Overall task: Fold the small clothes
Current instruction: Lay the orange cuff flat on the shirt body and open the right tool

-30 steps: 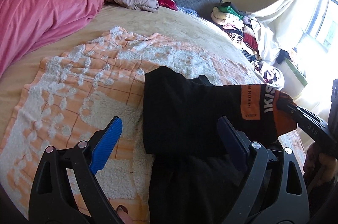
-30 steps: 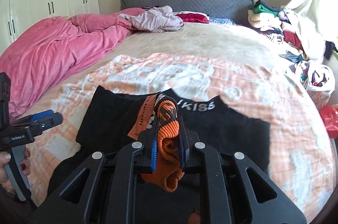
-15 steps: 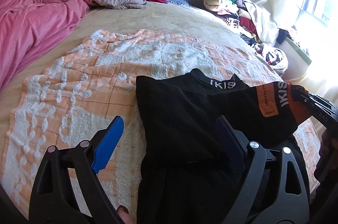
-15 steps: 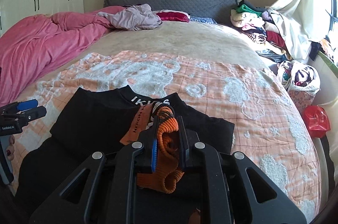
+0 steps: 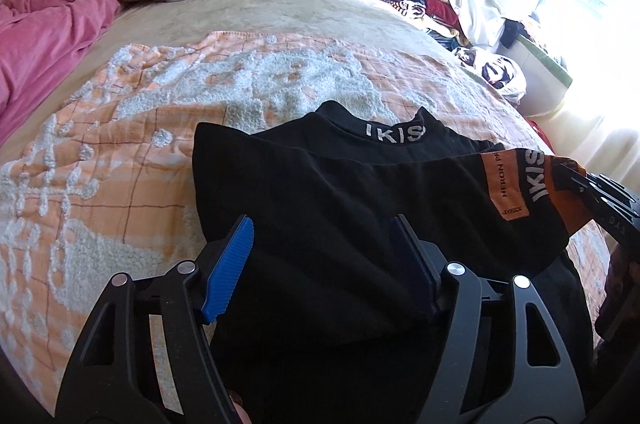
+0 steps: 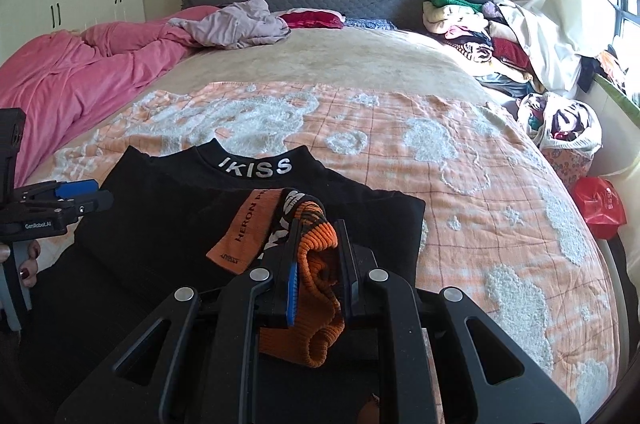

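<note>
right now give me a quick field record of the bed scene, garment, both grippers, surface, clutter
garment: black top, IKISS on collar, lying on the blanket, sleeve folded across it
sleeve cuff: orange cuff, clamped in the right gripper
left gripper: left gripper, jaws just been closing, pads not pressing, black fabric under and between them
surface: orange and white blanket on bed
clutter: pink duvet on the left, clothes pile by the curtain

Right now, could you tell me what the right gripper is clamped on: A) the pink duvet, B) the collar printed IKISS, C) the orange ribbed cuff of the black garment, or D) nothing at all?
C: in the right wrist view the right gripper has its jaws closed on the orange ribbed cuff of the black garment, the cuff bunched between the pads.
</note>
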